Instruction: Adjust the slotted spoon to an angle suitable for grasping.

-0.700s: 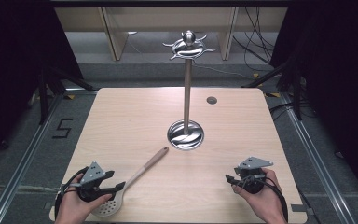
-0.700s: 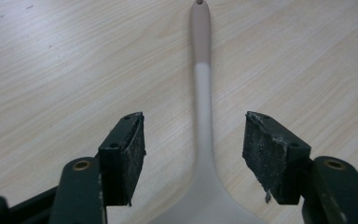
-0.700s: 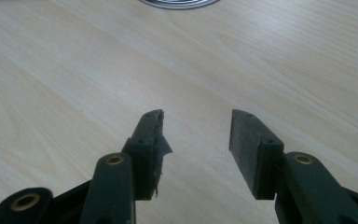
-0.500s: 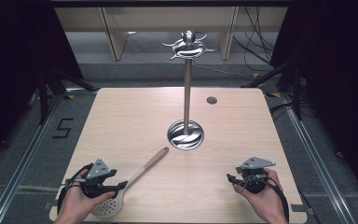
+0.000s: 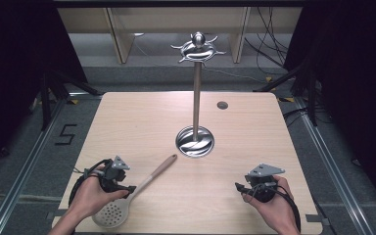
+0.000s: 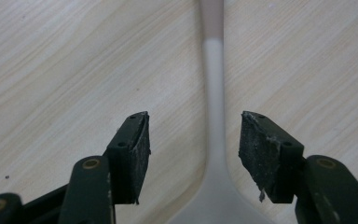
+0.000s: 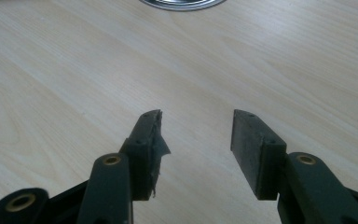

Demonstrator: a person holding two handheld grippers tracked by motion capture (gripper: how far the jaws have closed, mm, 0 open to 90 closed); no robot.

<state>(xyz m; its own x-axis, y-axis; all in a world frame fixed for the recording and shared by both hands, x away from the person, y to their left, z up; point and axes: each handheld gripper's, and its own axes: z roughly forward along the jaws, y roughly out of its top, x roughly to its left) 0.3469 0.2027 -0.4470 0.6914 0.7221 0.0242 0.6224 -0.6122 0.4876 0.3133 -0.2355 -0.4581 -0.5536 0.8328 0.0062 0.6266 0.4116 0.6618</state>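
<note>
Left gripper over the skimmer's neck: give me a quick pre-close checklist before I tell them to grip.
1. Left gripper open: ok.
2. Skimmer neck between the jaws: ok, though it sits nearer the right-hand pad in the left gripper view.
3. Pads down level with the neck: cannot tell from these views.
4. Wooden handle lying free on the table, apart from the stand base: ok.
5. Right gripper open, holding nothing, away from the skimmer: ok.
6. Hooks on top of the stand free: ok.
</note>
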